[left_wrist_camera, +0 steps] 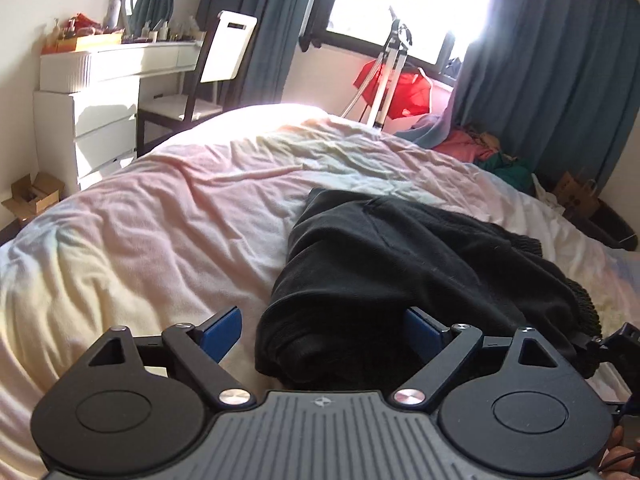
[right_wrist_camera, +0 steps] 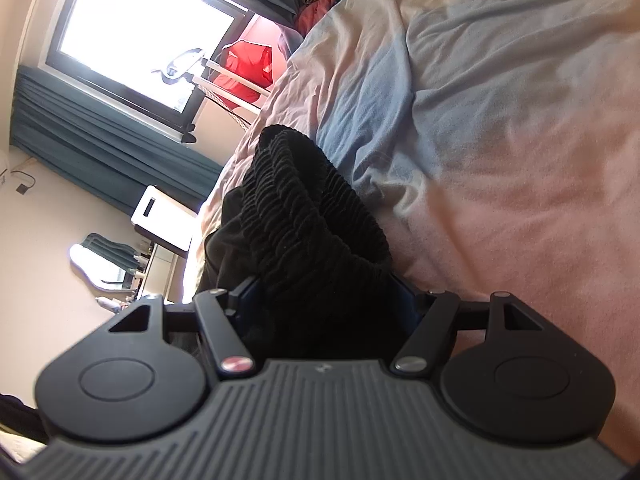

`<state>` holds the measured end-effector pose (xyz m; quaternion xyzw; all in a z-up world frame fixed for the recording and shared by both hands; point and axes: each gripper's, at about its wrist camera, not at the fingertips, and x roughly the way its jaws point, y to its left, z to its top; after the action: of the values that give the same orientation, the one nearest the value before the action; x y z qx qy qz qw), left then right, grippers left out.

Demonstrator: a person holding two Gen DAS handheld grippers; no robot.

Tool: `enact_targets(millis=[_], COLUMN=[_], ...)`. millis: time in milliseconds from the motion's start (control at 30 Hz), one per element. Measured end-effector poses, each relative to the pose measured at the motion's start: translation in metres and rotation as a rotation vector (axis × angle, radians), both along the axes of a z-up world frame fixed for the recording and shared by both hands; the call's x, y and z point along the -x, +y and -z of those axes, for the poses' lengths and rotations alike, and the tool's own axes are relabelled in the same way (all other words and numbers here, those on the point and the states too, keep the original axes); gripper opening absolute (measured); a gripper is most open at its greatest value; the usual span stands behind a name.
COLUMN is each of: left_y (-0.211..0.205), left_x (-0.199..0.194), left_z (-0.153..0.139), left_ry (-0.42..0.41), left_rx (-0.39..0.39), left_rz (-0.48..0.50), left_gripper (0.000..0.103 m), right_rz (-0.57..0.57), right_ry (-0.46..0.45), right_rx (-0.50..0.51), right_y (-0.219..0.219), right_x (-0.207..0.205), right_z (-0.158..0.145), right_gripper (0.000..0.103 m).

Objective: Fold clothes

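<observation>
Sunlit bedding, a crumpled pastel duvet on the bed [left_wrist_camera: 168,216], carries the one garment in play. Nearest the left camera, the left gripper [left_wrist_camera: 322,330] stands with its jaws spread wide, and the near end of the black garment [left_wrist_camera: 384,264] bulges into the gap without being pinched. From the right wrist view, the right gripper [right_wrist_camera: 326,300] has the ribbed elastic band [right_wrist_camera: 304,208] bunched between its blue pads (the pads are mostly buried in cloth, so I cannot tell whether it is actually clamped).

I judge the garment to be light, limp knit that will sag and slide over itself rather than hold a crease; the thick gathered band looks the firmest place to take hold, with a second hold at the folded near edge to keep the layers together.

Farther off, an open cardboard box [left_wrist_camera: 34,196] sits on the floor by the white dresser [left_wrist_camera: 100,120], something dark inside it that I cannot identify. A brown paper bag [left_wrist_camera: 576,196] stands beyond the bed's far side, contents hidden. Loose coloured clothes [left_wrist_camera: 476,146] lie heaped under the curtain [left_wrist_camera: 540,68].
</observation>
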<state>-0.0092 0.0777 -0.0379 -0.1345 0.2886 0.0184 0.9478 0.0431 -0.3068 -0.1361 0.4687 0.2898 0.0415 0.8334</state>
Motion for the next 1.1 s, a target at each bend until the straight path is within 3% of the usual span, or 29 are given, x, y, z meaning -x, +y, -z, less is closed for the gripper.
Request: enact_targets(millis=[133,300,500,600,733,833,1000,1100], left_y=[-0.010,-0.007,0.014,0.025,0.030,0.036,0.044,0.048], left_x=[-0.015,-0.074,-0.099,-0.101,-0.101,-0.104,-0.106,-0.107], left_z=[-0.021,-0.010,0.033,0.047,0.055,0.062,0.069,0.071], left_ry=[-0.050,0.092,0.213,0.236,0.240,0.255,0.270,0.273], left_rx=[-0.039,-0.045,0.105,0.176,0.188,0.226,0.294,0.329], left_rz=[0.043,0.054,0.052,0.055,0.076,0.077,0.076,0.076], left_gripper=[0.101,0.099,0.101,0.102,0.103,0.103,0.103,0.103], right_rz=[0.006,0.008,0.037,0.026,-0.038,-0.075,-0.110,-0.157], right_ry=[-0.019,-0.035,-0.076,-0.079,-0.019,0.002,0.042,0.040], right_rx=[0.030,0.030,-0.001,0.009,0.054,0.100,0.018,0.009], right_y=[0.003,0.002,0.001,0.003,0.013,0.018,0.010,0.014], right_x=[0.001,0.001,0.004,0.000,-0.014,-0.022,-0.037,-0.045], right_z=[-0.005,-0.006,-0.009,-0.011,-0.003,0.004,0.022,0.017], right_gripper=[0.070,0.070,0.071,0.078,0.089,0.091,0.103,0.103])
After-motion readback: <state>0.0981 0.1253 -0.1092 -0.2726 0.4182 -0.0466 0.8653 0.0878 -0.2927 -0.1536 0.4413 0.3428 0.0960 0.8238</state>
